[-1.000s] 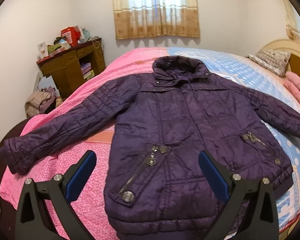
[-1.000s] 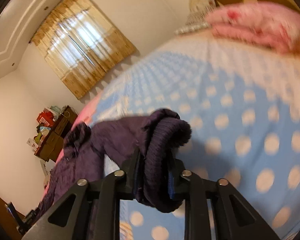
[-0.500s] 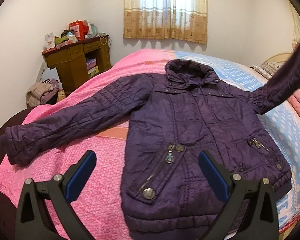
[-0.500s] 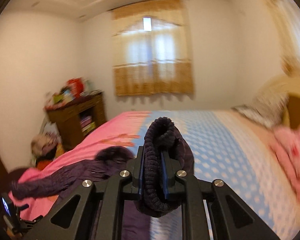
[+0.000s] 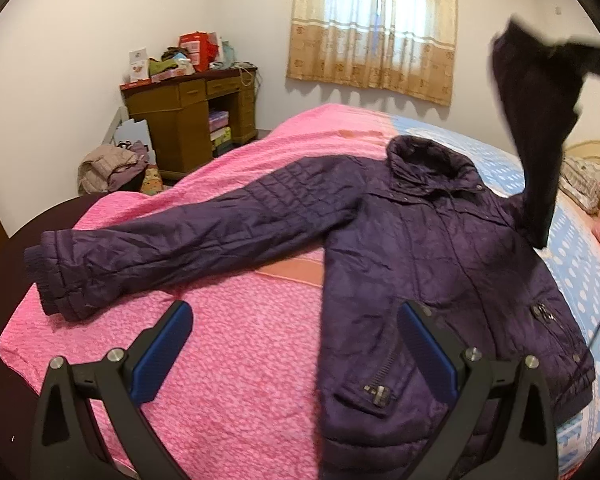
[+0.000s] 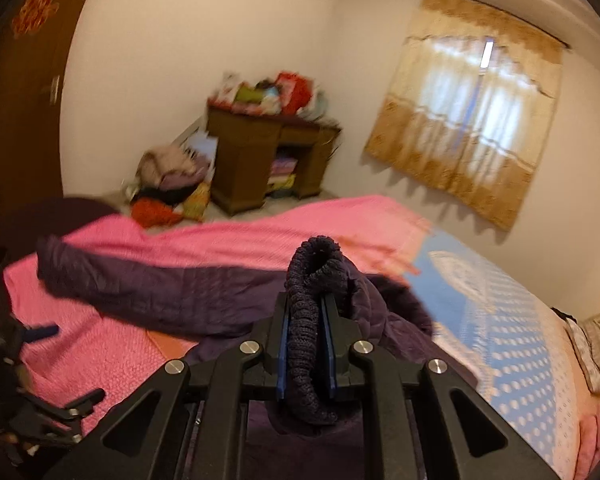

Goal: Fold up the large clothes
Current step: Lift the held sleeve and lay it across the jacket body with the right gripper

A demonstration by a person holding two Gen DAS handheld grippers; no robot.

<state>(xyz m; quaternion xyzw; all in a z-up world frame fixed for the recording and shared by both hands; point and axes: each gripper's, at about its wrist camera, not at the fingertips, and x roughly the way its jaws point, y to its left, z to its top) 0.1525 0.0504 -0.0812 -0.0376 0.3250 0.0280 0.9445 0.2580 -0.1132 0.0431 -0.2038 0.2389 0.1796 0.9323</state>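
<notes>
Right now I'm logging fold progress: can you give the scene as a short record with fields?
garment: quilted dark purple jacket, front up on the bed
surface: pink textured bedspread beside a blue dotted sheet
left sleeve: spread flat on the pink bedspread
right gripper: shut on the ribbed knit cuff, sleeve lifted above the jacket
left gripper: open, holding nothing

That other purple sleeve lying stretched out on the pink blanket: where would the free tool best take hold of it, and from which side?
Probably at the ribbed cuff of the flat sleeve. It is the sleeve's free end and its thick knit gives a firm edge to pinch. The open left tool could come in low from the near side of the bed, one pad sliding under the cuff, as the right tool holds the other cuff.
</notes>
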